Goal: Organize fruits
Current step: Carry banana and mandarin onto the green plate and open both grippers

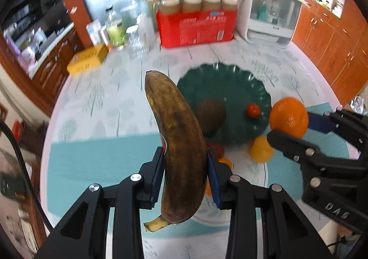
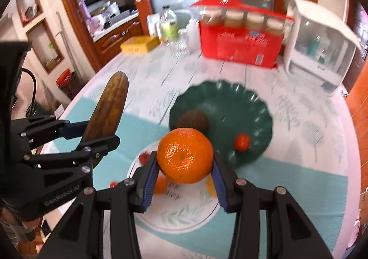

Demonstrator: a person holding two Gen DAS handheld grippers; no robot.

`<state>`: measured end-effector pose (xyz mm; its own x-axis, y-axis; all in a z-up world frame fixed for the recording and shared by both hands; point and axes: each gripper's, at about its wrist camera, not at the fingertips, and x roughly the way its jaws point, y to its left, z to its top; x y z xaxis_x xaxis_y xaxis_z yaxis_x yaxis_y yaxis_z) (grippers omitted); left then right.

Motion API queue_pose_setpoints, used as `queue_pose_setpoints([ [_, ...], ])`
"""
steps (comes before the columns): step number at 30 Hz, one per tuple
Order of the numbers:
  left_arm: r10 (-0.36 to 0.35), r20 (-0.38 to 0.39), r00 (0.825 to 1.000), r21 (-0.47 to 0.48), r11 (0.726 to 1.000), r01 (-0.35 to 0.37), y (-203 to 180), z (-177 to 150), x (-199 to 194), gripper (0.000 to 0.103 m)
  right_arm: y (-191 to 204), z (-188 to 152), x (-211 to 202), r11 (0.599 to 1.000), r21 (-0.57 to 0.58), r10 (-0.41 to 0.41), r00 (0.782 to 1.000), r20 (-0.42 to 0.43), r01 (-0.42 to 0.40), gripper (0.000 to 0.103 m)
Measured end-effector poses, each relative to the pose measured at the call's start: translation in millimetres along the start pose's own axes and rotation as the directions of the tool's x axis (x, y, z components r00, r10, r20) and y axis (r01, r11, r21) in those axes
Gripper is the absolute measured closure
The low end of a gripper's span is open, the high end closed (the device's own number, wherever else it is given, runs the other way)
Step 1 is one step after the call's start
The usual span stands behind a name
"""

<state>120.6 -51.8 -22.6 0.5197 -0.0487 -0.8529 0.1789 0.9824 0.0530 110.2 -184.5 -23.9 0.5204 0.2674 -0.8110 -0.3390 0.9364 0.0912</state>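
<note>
On the surface [image 2: 310, 134], the green plate [image 2: 241, 107] already carries a kiwi [image 2: 195, 120] and a tomato [image 2: 242, 142]. A banana [image 1: 177, 134] is clamped aloft in the left tongs [image 1: 185, 167], an orange [image 2: 185, 155] in the right tongs [image 2: 184, 173]; smaller fruits are left on the white plate [image 2: 184, 219].

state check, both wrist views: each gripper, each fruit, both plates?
Left gripper: shut on brown overripe banana, held clear of the table.
Right gripper: shut on large orange, held clear of the table.
Dark green scalloped plate: holds brown kiwi and small red tomato.
White leaf-patterned plate: still holds small orange and red fruits, partly hidden.
</note>
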Motion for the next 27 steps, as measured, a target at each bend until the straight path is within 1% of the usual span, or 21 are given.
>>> queue_pose_setpoints([
  [3, 0.003, 0.02, 1.0, 0.033, 0.999, -0.004, 2.4, 20.4, 4.4, 0.069, -7.9, 21.1, -0.8, 0.999, 0.022, -0.032, 0.999, 0.031, 0.032, 0.059],
  [6, 0.006, 0.032, 0.999, 0.055, 0.998, -0.008, 5.7, 37.4, 12.2, 0.069, -17.2, 35.4, 5.6, 0.997, 0.044, -0.072, 0.996, 0.048, 0.07, 0.059],
  [11, 0.011, 0.037, 0.999, 0.068, 0.998, -0.013, 8.2, 63.3, 38.6, 0.069, -34.7, 50.4, 27.0, 0.987, 0.101, -0.129, 0.991, 0.042, 0.124, 0.059],
  [18, 0.0, 0.004, 1.0, 0.08, 0.997, 0.0, 4.3, 85.6, 90.7, 0.069, -57.6, 57.3, 69.7, 0.97, 0.152, -0.188, 0.982, -0.012, 0.187, 0.059],
  [27, -0.03, -0.066, 0.997, 0.102, 0.994, 0.037, -15.4, 89.8, 151.6, 0.069, -76.7, 45.8, 115.9, 0.962, 0.173, -0.197, 0.975, -0.102, 0.213, 0.058],
])
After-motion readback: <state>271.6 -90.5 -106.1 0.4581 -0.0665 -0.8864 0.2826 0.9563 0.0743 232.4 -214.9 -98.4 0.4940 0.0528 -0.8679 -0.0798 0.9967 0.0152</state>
